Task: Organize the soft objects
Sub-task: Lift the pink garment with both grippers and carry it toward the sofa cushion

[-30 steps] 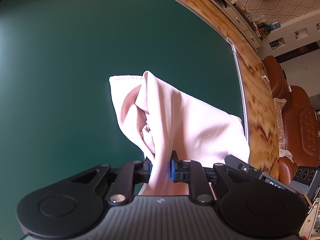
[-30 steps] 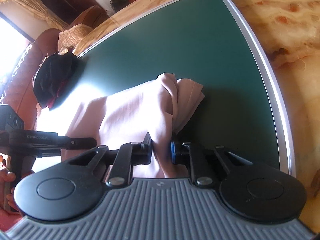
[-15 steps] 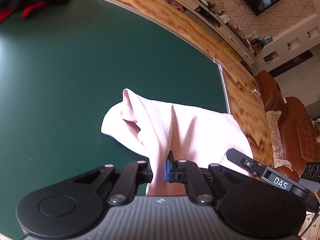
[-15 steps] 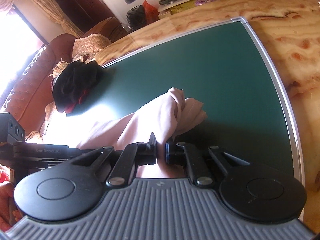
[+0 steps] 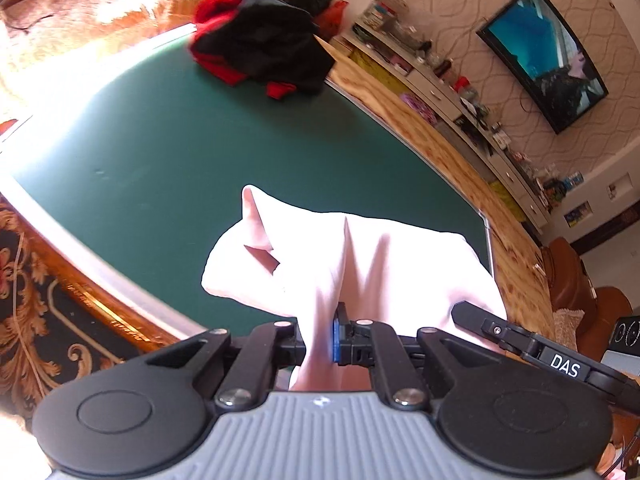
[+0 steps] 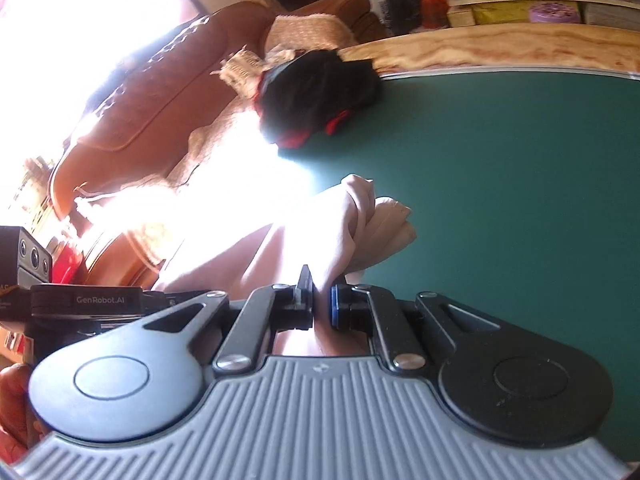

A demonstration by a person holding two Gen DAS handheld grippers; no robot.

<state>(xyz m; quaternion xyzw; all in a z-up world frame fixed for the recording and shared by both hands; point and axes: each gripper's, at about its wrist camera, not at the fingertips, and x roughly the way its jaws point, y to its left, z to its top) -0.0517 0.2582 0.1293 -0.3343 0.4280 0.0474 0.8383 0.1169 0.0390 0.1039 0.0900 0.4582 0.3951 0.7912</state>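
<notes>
Pale pink cloth (image 5: 352, 264) hangs bunched, lifted above the green mat (image 5: 168, 160).

Home living room: sofa (image 6: 168, 92), wall TV (image 5: 548, 56), cluttered sideboard (image 5: 460, 92).

I am looking at a dark green felt-like table top (image 5: 168, 152) edged by a thin silver metal strip (image 5: 100, 268), set into a broad border of glossy orange-brown veined wood (image 5: 448, 160). At the far corner of the green surface lies a crumpled heap of black and red fabric (image 5: 264, 52), partly overlapping the silver strip there. In my right wrist view the same heap (image 6: 316, 92) sits at the green surface's far left edge. Strong sunlight washes out the green surface near the heap.
</notes>
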